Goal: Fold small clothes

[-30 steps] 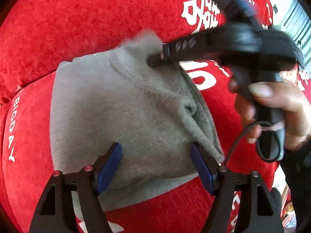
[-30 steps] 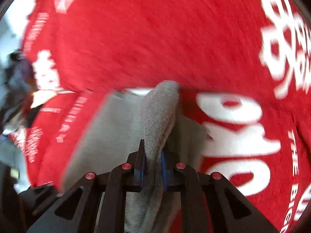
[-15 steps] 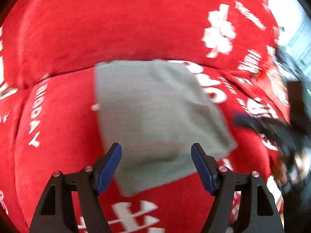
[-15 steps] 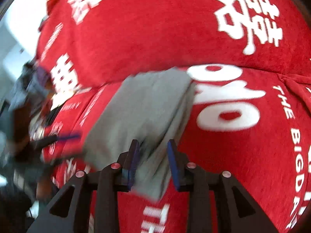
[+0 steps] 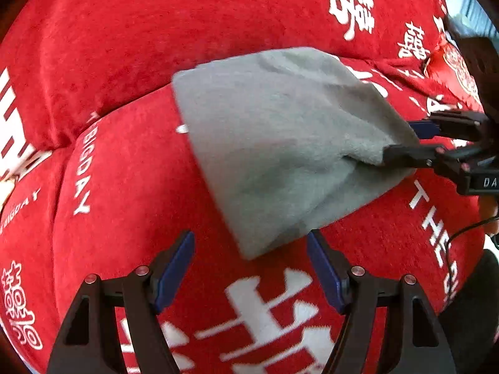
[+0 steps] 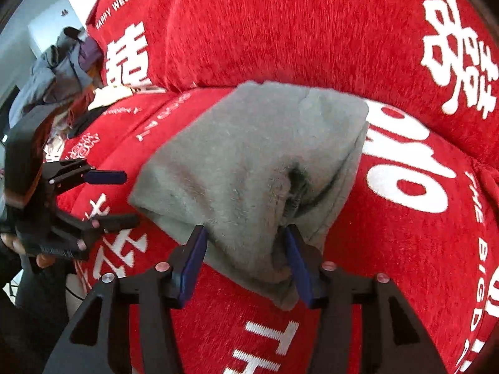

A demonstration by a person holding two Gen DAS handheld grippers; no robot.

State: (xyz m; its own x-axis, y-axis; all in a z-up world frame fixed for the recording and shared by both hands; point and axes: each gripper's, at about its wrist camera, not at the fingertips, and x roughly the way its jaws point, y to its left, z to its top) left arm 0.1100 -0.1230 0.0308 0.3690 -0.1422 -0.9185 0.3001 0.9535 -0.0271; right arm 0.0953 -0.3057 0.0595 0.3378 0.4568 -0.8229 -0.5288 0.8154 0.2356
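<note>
Between the right gripper's (image 6: 246, 261) parting blue jaws, the folded grey fleece garment (image 6: 249, 168) is lying on the red plush sofa cushion (image 6: 405, 265), its long axis running away from them toward the backrest. Those jaws have just been opening, bracketing its near corner without pressing. Spread wide and empty, the left gripper (image 5: 249, 268) is hovering just short of the garment's other corner.

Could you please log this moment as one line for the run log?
garment: grey, folded, on red cover | right hand-held gripper: jaws just opening around its edge | left hand-held gripper: open, empty
</note>
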